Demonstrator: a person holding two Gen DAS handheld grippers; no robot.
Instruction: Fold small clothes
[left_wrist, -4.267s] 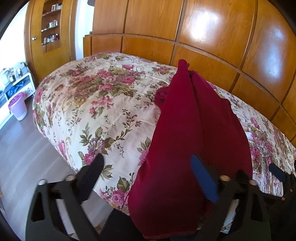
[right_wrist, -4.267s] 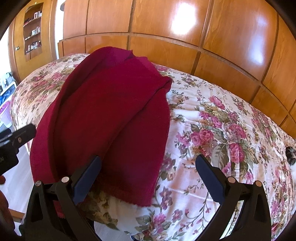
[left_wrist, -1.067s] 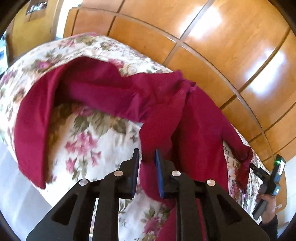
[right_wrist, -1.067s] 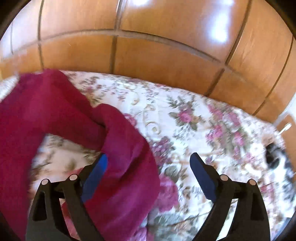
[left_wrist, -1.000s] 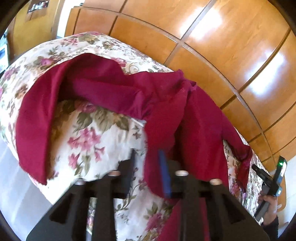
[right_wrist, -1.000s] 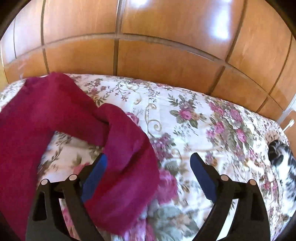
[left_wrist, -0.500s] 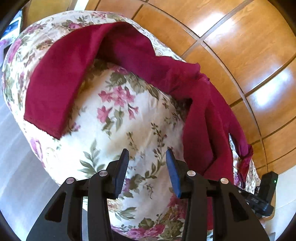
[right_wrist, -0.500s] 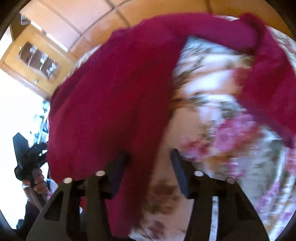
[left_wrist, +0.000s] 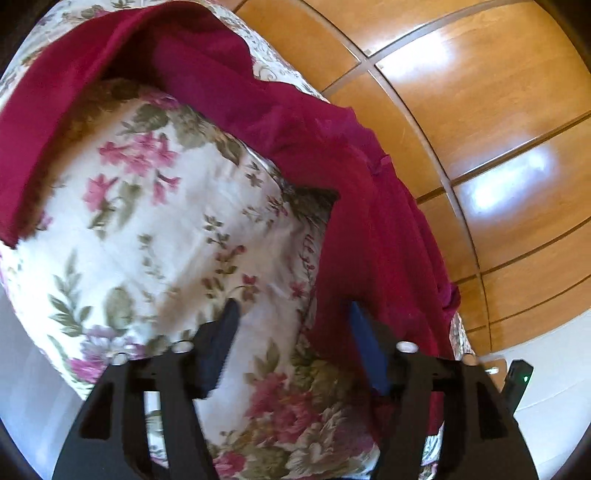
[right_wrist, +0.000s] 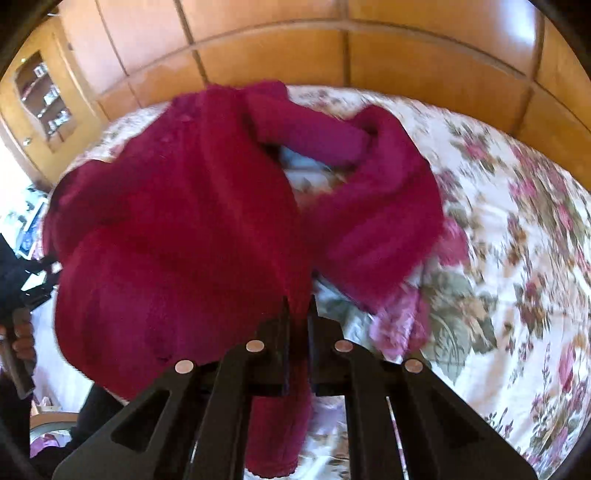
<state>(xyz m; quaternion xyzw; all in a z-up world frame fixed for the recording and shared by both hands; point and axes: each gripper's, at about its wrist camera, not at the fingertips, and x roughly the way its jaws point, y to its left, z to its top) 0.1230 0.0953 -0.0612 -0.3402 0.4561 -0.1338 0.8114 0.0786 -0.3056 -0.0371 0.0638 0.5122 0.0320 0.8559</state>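
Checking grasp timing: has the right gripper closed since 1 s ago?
Yes. The right gripper, open beside the dark red knit garment then, is now shut on its fabric over the floral bedspread.

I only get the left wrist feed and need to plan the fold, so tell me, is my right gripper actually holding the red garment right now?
Observer: Yes. The right gripper is shut on the red garment, fabric pinched between its jaws.
Operator: Is the cloth flat there?
Observer: No, it is bunched, with a loop open onto the floral bedspread.
Operator: And my left gripper?
Observer: The left gripper is open over the bedspread, its right finger at the garment's edge.
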